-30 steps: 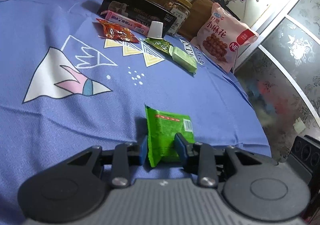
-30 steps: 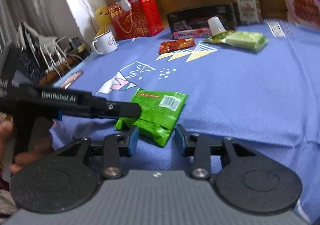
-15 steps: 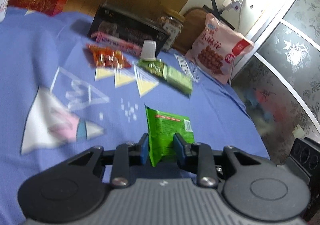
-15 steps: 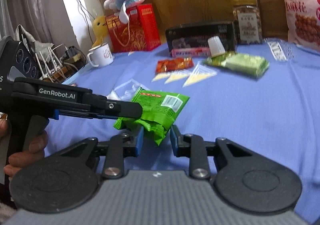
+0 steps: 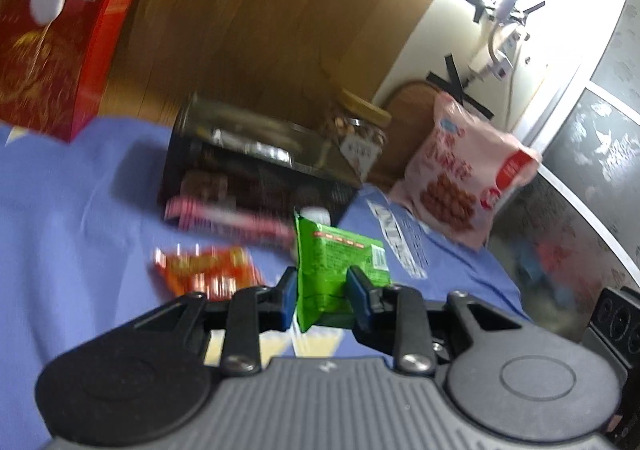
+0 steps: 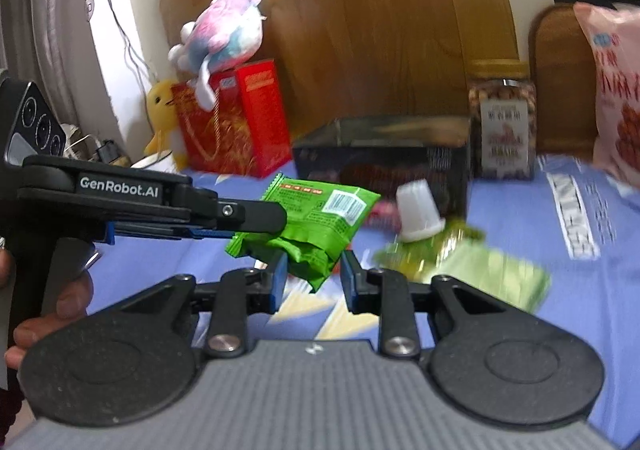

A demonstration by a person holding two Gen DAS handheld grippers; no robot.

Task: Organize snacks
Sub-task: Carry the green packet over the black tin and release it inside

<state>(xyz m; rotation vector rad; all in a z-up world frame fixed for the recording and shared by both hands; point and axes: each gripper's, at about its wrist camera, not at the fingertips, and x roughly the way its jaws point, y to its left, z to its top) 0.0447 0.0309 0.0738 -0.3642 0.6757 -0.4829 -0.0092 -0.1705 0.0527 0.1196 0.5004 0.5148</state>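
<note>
Now the green snack packet [image 5: 336,270] sits pinched between both grippers' fingers [image 6: 278,282]

Green snack packet [image 5: 334,270] — crinkled, barcode up — held above the blue cloth [image 5: 72,209].

Two close wrist views (shared green packet [image 5: 334,270])

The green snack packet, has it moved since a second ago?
Yes. The green snack packet has gone up off the blue tablecloth and toward the black box.
</note>
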